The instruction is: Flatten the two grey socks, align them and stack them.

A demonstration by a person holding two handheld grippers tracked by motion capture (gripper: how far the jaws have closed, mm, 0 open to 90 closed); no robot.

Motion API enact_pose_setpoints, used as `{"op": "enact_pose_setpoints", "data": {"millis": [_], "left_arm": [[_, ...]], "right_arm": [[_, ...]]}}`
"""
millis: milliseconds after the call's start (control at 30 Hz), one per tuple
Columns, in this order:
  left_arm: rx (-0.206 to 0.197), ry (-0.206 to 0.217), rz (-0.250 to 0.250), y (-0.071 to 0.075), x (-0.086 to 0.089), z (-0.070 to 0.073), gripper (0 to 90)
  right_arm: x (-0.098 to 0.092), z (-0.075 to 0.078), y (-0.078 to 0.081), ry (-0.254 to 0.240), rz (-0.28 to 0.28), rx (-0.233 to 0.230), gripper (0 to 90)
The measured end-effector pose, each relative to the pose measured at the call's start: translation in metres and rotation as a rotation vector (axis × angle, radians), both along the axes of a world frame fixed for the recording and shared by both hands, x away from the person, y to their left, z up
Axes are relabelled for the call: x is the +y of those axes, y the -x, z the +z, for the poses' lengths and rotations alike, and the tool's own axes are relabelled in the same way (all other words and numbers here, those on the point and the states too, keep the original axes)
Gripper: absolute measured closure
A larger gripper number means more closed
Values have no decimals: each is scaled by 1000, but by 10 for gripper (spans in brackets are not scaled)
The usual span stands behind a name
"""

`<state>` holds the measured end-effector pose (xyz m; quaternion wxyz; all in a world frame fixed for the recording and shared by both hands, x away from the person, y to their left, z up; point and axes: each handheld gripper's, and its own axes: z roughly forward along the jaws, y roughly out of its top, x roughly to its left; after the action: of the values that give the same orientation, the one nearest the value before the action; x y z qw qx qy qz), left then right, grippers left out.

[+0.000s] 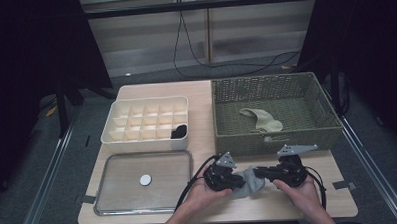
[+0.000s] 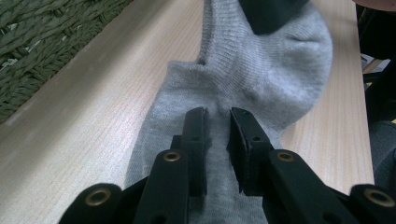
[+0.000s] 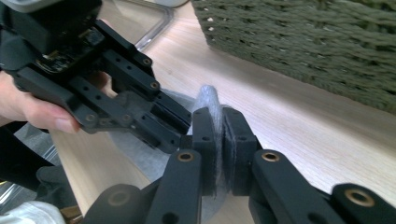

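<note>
A grey sock (image 1: 247,183) lies bunched near the table's front edge, stretched between both grippers. My left gripper (image 1: 237,183) comes in from the left and is shut on a ridge of the fabric. In the left gripper view the sock (image 2: 261,70) runs ahead between the jaws of that gripper (image 2: 218,114). From the right, my right gripper (image 1: 259,174) grips the other end. In the right gripper view a thin fold of sock (image 3: 208,95) stands up, squeezed between the pads of that gripper (image 3: 218,114), with the left gripper (image 3: 184,123) close by.
A green woven basket (image 1: 237,133) behind the hands holds a beige sock (image 1: 262,120). A white divided box (image 1: 147,140) at the back left has a black sock (image 1: 179,131) in one cell. A metal tray (image 1: 108,167) with a white disc (image 1: 145,180) lies front left.
</note>
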<state>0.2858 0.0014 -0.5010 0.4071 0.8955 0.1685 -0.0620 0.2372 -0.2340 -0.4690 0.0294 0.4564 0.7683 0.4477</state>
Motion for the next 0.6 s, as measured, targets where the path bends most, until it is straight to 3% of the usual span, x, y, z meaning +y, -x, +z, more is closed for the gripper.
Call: {"op": "enact_pose_setpoints", "data": {"millis": [333, 467, 600], "left_arm": [[-17, 2, -3, 0, -1, 0, 781], [-24, -16, -7, 2, 1, 2, 779], [-39, -16, -6, 5, 8, 7, 740]], "right_arm": [[9, 4, 1, -23, 16, -5, 850], [9, 5, 2, -22, 22, -6, 850], [5, 3, 1, -22, 13, -2, 850]]}}
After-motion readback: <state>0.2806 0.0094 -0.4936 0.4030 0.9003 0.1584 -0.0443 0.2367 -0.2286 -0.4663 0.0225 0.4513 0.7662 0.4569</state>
